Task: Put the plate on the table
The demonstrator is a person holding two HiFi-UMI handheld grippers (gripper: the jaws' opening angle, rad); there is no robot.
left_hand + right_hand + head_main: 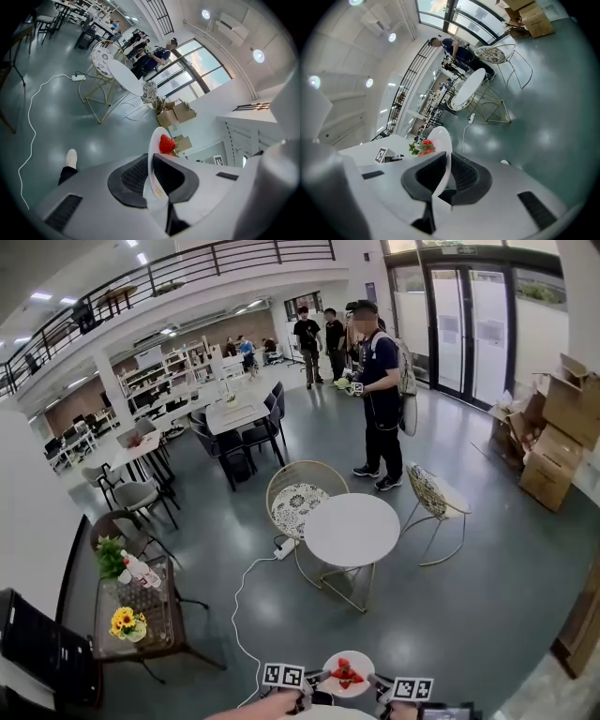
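Note:
A white plate [361, 662] with red strawberries [345, 672] on it hangs at the bottom middle of the head view, held from both sides. My left gripper [307, 694] is shut on its left rim, and my right gripper [384, 694] is shut on its right rim. In the left gripper view the plate's edge [153, 150] stands between the jaws of the left gripper [151, 180], with a strawberry [166, 143] beyond. The right gripper [446, 176] pinches the plate [443, 140] likewise, strawberries [423, 146] on its left. The round white table [352, 529] stands some way ahead.
Two gold wire chairs [298, 498] [433, 498] flank the round table. A person [380, 390] stands behind it. A white cable [242, 601] runs over the floor. A glass side table [155, 615] with flowers is on the left, cardboard boxes [553, 442] on the right.

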